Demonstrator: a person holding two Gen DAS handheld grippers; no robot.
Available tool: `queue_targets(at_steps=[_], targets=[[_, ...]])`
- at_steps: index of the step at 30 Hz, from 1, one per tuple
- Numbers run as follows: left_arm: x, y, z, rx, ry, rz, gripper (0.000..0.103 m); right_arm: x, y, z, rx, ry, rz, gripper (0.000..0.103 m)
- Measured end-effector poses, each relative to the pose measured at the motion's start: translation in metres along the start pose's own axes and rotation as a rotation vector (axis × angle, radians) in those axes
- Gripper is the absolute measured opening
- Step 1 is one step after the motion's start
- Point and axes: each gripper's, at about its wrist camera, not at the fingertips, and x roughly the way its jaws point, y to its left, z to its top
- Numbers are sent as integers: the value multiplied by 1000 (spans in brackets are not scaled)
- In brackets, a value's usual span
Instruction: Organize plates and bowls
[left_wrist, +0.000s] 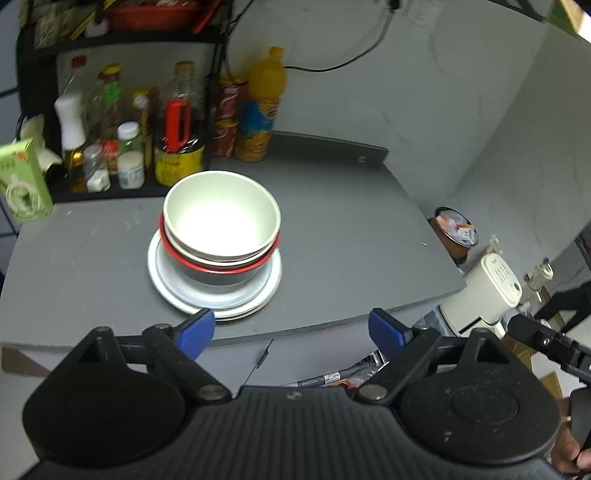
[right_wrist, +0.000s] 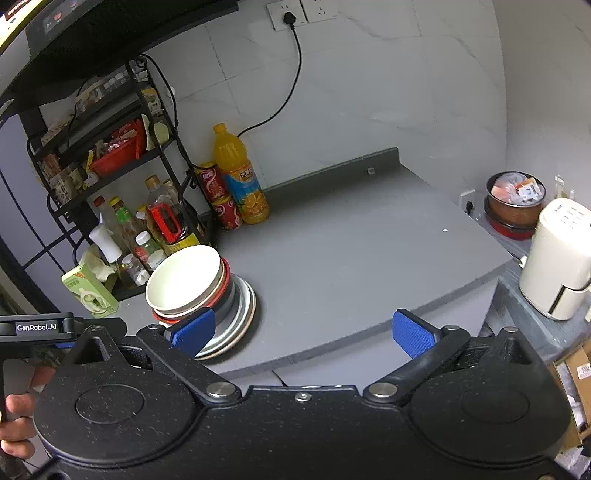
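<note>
A stack stands on the grey counter (left_wrist: 351, 229): a white bowl (left_wrist: 221, 216) on top, a red-rimmed bowl (left_wrist: 221, 267) under it, and white plates (left_wrist: 218, 302) at the bottom. My left gripper (left_wrist: 291, 330) hangs open just in front of the stack, over the counter's front edge, with nothing between its blue pads. In the right wrist view the same stack shows the white bowl (right_wrist: 184, 278) and the plates (right_wrist: 240, 317) at the left. My right gripper (right_wrist: 303, 332) is open and empty, its left pad in front of the plates.
Behind the stack stands a black rack with several bottles (left_wrist: 125, 147), red cans (left_wrist: 225, 118) and an orange juice bottle (left_wrist: 264, 107). A green carton (left_wrist: 24, 181) sits at the left. A cream appliance (right_wrist: 561, 258) and a brown pot (right_wrist: 515, 203) stand beside the counter's right end.
</note>
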Motion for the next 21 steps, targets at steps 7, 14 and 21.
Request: queue_targets(at_steps=[7,14,21], targets=[[-16,-13,-4,55,-37,-19,96,-28,-4,-5,17,-30,-67,103],[-28,-21,-11,103,-47,-7,100,-42,-1,-9,4,-35,-105,103],[-35,-23,-25,126,-44,-15,101,-51,8,-18,-23,-9,-83,103]])
